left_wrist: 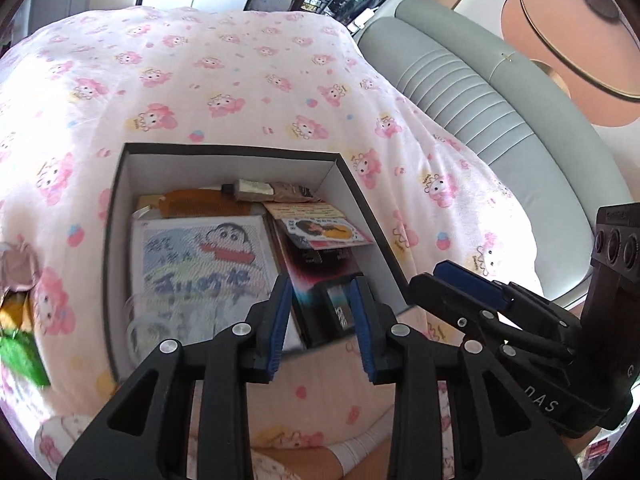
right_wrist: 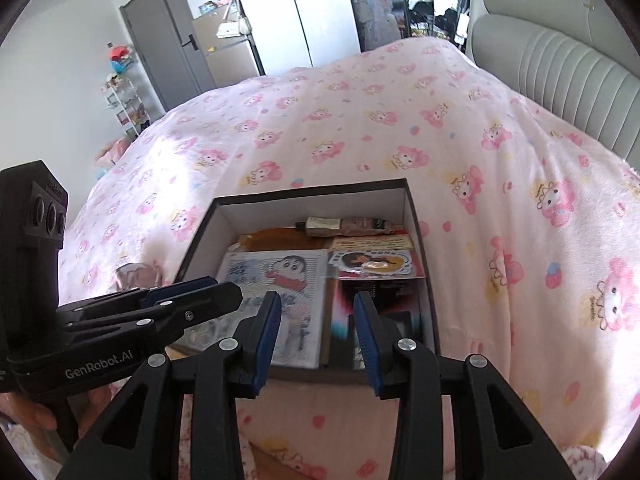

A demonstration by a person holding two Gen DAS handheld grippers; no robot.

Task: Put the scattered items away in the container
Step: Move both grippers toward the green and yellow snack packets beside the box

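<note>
Nearest to me, the left gripper (left_wrist: 322,326) hangs over the near edge of the box (left_wrist: 116,208) with its blue pads parted about halfway and nothing between them. At about three o'clock from it, just beside it, the right gripper (left_wrist: 472,284) shows side-on; in its own view the right gripper (right_wrist: 316,338) stands likewise half apart and empty, with the left gripper (right_wrist: 192,292) reaching in at nine o'clock, held by a hand (right_wrist: 28,412) at the lower edge. The box, dark outside and white inside, sits on a bed under a pink cartoon-print blanket (left_wrist: 224,80). Inside it, at the near left, lies a cartoon-printed pouch (left_wrist: 200,268); just right of that, a dark packet with a pink and teal blur (left_wrist: 320,276), whose print I cannot make out. Beyond the packet, partly overlapping it, lies a sticker card with a figure on it (left_wrist: 324,234); at the twelve o'clock wall lies a tube (left_wrist: 256,190) on its side, with an orange-brown comb-like piece (left_wrist: 196,204) beside it. Outside the box, at nine o'clock on the blanket, something green (left_wrist: 20,356) and a pinkish-grey bundle (left_wrist: 18,264) lie at the edge of view. Farther off, at two o'clock, stands a grey padded headboard (left_wrist: 460,92), and at eleven o'clock in the right view a grey door (right_wrist: 168,32).
</note>
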